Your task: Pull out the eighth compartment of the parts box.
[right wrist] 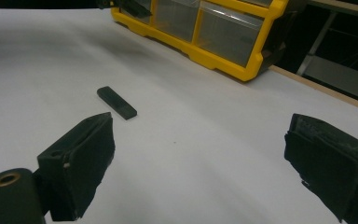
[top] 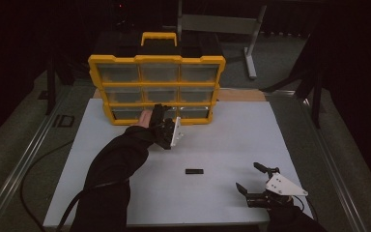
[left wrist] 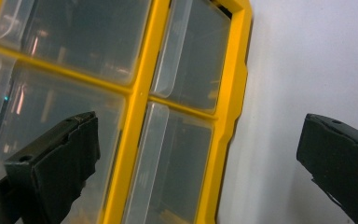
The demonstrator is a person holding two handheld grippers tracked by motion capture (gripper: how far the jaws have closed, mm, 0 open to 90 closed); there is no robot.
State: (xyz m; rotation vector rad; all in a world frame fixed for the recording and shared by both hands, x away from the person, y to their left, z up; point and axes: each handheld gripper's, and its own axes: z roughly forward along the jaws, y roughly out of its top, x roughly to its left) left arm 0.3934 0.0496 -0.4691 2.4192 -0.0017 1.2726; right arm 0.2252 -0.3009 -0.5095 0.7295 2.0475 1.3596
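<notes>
A yellow drawer organizer [top: 157, 87] with clear drawers and a handle on top stands upright at the back of the white board [top: 236, 130]. My left gripper [top: 163, 112] is open right in front of its bottom row, near the middle drawer. In the left gripper view the open left gripper [left wrist: 196, 154] frames the clear drawers [left wrist: 177, 158] and the yellow frame [left wrist: 133, 121], holding nothing. A small flat black bar [top: 193, 171] lies on the board. My right gripper [top: 248, 176] rests open to its right, with the bar [right wrist: 117, 102] ahead of its left jaw and nothing between the jaws [right wrist: 200, 158].
A grey metal stand [top: 252, 46] is behind the organizer at the back right. A black cable [top: 38, 166] trails off the board's left side over the green floor. Metal rails run along both sides. The organizer [right wrist: 214, 42] fills the far edge.
</notes>
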